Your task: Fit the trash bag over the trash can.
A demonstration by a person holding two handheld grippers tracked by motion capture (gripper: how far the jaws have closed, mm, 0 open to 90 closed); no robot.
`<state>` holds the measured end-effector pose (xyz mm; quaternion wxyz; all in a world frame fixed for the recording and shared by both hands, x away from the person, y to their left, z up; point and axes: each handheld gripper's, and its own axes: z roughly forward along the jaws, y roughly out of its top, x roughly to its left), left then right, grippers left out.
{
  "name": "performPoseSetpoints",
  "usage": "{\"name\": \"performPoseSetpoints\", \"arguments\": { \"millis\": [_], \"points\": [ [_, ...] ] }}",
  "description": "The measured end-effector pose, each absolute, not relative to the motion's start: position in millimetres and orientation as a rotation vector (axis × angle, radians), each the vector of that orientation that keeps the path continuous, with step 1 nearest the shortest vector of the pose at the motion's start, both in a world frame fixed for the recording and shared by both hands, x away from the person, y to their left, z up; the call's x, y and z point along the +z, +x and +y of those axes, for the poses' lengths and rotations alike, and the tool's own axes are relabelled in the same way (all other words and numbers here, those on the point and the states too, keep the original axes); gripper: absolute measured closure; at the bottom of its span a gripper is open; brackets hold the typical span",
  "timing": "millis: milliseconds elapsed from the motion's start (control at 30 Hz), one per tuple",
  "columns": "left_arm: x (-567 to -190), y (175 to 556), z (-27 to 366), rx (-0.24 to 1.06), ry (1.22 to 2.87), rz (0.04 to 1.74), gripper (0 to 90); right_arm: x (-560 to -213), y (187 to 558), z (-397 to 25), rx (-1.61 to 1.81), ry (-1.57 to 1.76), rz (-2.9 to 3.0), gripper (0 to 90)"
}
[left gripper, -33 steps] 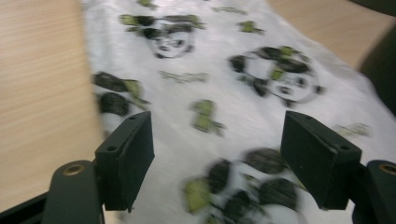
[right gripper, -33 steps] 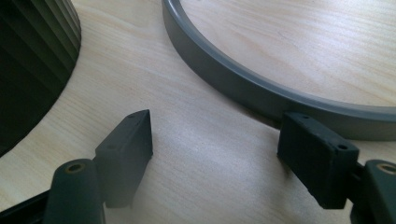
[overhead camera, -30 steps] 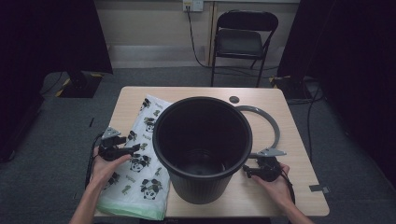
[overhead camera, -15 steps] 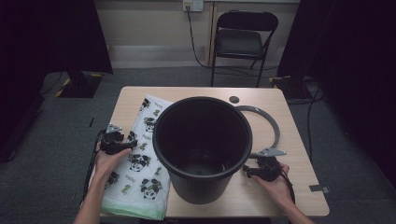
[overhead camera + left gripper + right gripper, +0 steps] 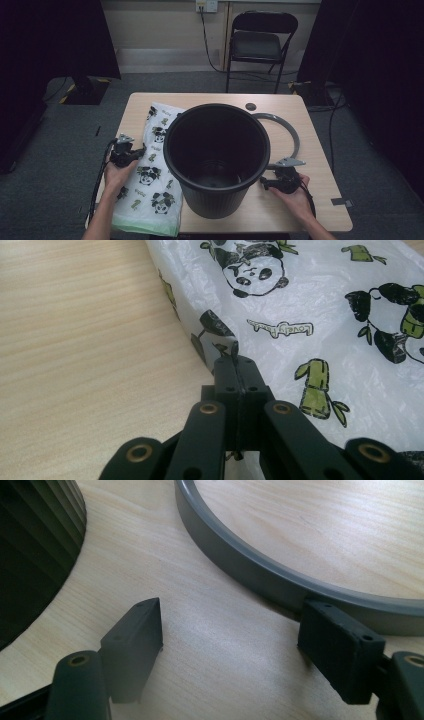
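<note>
High view: bag [image 5: 152, 182] lies flat on table [image 5: 320, 210], left of empty bin [image 5: 217, 155]; lining not begun. Left gripper [image 5: 239, 362] is clamped on bag's edge. Right gripper [image 5: 230, 635] gapes wide, empty, beside grey ring [image 5: 260, 575]. Bag yet to be opened and fitted

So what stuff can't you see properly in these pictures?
- Grey ring: its left part is hidden behind the black bucket in the high view.
- Panda bag: its right edge is hidden by the bucket; its top is cut off in the left gripper view.
- Small dark disc: too small to identify.
</note>
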<state>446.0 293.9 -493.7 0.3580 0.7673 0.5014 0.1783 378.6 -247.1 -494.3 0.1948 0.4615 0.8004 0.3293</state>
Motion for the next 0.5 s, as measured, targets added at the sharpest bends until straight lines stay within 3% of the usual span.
{"name": "performPoseSetpoints", "arguments": {
  "millis": [200,500],
  "points": [
    [-475,436,294,0.418,1.86,1.228,90.0,-485,380,-244,0.959,1.348,2.276,29.3],
    [-438,426,271,0.466,1.793,1.079,90.0,-446,374,-239,1.119,1.249,2.205,31.2]
  ]
}}
